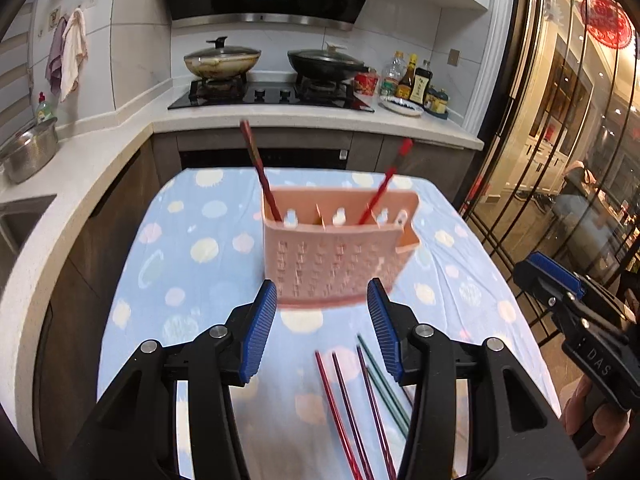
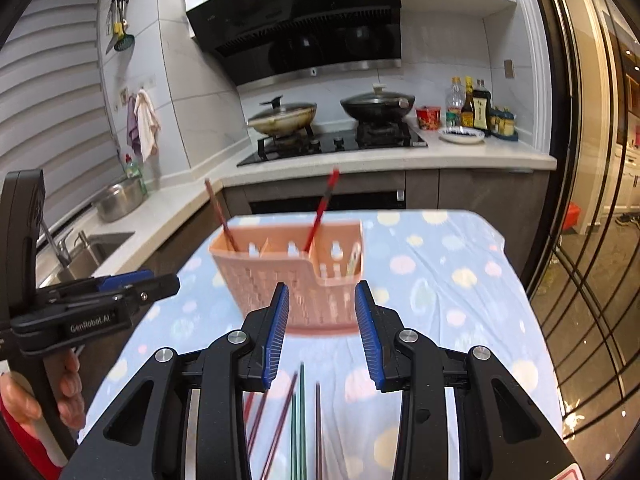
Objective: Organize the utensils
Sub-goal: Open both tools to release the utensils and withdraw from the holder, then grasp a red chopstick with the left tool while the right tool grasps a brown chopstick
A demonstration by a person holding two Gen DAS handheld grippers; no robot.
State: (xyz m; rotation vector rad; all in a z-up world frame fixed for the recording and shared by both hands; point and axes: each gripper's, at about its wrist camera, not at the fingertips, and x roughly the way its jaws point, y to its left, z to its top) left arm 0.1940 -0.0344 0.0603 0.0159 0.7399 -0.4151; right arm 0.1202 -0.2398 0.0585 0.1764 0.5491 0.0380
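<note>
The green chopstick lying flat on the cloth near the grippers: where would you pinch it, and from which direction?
Probably from straight above, at mid-shaft. The thin green chopstick lies flat on the dotted blue tablecloth, so only its long sides offer a grip. Red and purple chopsticks lie close alongside, so the open right hand-held gripper should straddle it across its width where the gap looks widest.
</note>
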